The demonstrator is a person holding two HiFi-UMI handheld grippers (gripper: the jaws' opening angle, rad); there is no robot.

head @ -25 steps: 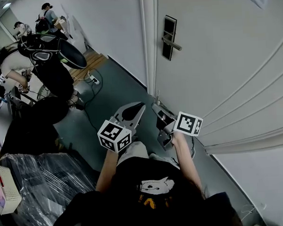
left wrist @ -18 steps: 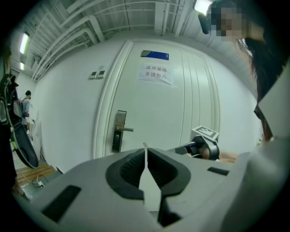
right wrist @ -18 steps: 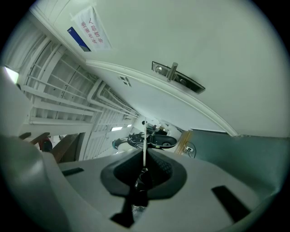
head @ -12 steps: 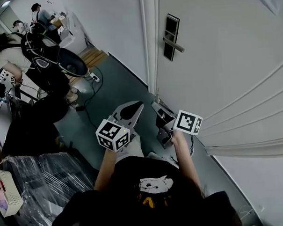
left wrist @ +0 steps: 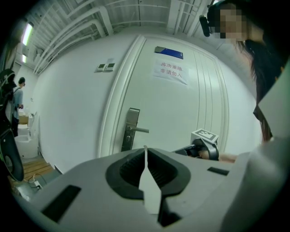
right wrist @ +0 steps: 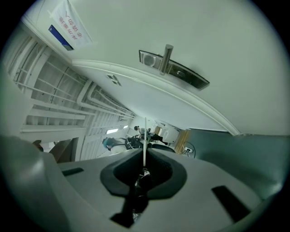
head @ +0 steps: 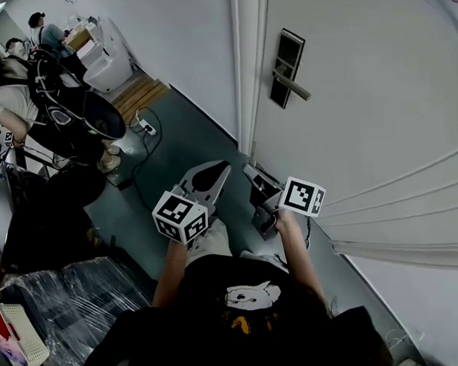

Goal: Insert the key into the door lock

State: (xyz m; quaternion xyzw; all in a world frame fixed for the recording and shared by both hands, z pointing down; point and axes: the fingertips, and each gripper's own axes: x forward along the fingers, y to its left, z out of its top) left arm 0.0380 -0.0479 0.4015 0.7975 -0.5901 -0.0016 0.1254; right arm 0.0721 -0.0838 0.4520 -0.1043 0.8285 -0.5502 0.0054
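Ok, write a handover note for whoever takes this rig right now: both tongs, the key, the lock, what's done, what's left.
Left tongs: shut, empty.
Right tongs: shut on a thin blade seen edge-on, apparently the key.
Door lock: on the door ahead, clear of both grippers.
Done: key gripped.
Left: raise it to the lock and insert it.
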